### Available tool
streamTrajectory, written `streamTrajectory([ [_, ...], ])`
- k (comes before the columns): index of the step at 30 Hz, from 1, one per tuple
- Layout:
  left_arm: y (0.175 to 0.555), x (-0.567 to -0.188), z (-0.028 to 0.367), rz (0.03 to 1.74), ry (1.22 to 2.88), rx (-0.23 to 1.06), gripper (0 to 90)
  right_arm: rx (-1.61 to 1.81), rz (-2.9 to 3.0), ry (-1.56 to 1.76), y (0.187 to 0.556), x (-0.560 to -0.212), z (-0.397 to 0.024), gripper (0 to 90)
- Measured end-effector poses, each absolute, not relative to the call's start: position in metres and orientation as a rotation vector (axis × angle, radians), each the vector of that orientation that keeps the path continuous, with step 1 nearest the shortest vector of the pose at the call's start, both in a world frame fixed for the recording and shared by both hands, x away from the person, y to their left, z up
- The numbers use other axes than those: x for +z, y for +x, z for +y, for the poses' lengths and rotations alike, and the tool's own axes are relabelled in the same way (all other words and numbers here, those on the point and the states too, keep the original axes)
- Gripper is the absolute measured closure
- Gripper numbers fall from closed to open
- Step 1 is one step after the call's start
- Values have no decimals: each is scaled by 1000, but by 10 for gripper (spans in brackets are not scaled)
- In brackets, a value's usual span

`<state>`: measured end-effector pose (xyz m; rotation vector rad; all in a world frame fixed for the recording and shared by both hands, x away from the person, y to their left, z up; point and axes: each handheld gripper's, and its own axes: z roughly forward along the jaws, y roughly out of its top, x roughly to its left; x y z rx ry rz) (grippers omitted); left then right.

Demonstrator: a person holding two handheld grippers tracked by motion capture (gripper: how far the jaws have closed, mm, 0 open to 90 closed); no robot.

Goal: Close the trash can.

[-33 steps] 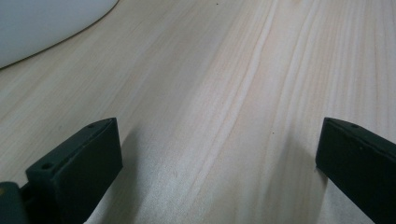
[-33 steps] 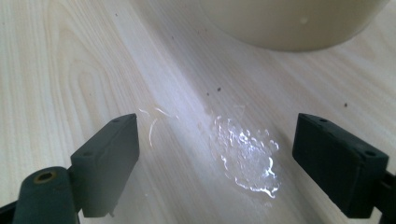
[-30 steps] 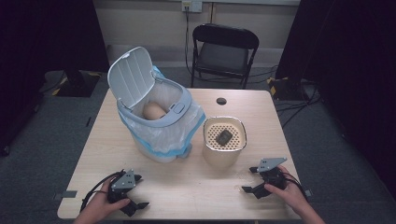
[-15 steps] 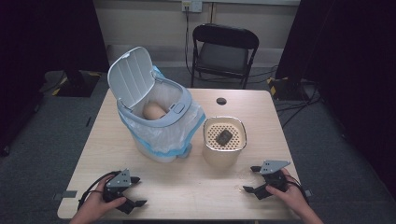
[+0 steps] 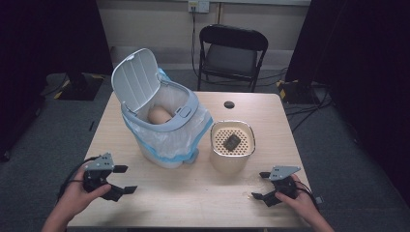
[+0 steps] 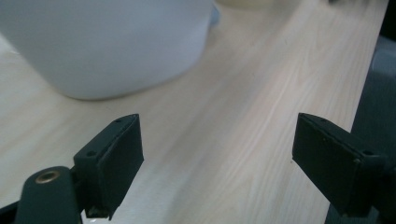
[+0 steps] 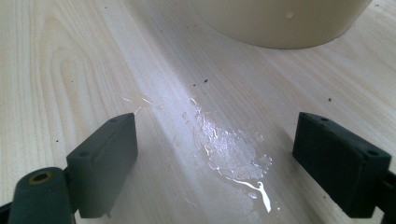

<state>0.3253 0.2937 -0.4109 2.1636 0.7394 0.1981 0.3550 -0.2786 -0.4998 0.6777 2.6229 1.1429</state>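
Observation:
A white bin (image 5: pixel 167 140) with its lid (image 5: pixel 134 79) raised and a clear liner bag stands at the table's left middle, with a beige rounded thing (image 5: pixel 159 115) inside. To its right stands a cream round container (image 5: pixel 232 159) whose perforated top carries a small dark object (image 5: pixel 231 141). My left gripper (image 5: pixel 124 179) (image 6: pixel 219 135) hovers near the front left, open; its jaws have just been opening a little, with nothing between them. The bin's base (image 6: pixel 107 46) lies ahead of it. My right gripper (image 5: pixel 257 185) (image 7: pixel 217 135) rests front right, open and widened slightly, with its jaws on either side of a wet patch (image 7: pixel 233 154).
The wooden table (image 5: pixel 203 203) has bare room along its front between the hands. A round black cap (image 5: pixel 229 104) sits at the back. A black folding chair (image 5: pixel 232 53) stands behind the table. The cream container's wall (image 7: pixel 280 23) is just ahead of the right gripper.
The left hand has lifted its gripper off the table and drawn it toward the bin. The right hand and its gripper have stayed put.

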Motion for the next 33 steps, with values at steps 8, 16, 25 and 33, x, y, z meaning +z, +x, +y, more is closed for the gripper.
streamTrajectory([
  [8,339,-358,308,775,2128,210,157,1146,2623,676,355,-500,-278,133],
  [16,348,-315,312,777,2110,245,157,1146,2623,676,355,-500,-278,133],
  [25,362,-273,307,761,2106,298,157,1147,2620,678,355,-500,-278,133],
  [33,382,-251,303,779,2107,322,157,1147,2620,677,355,-500,-278,134],
])
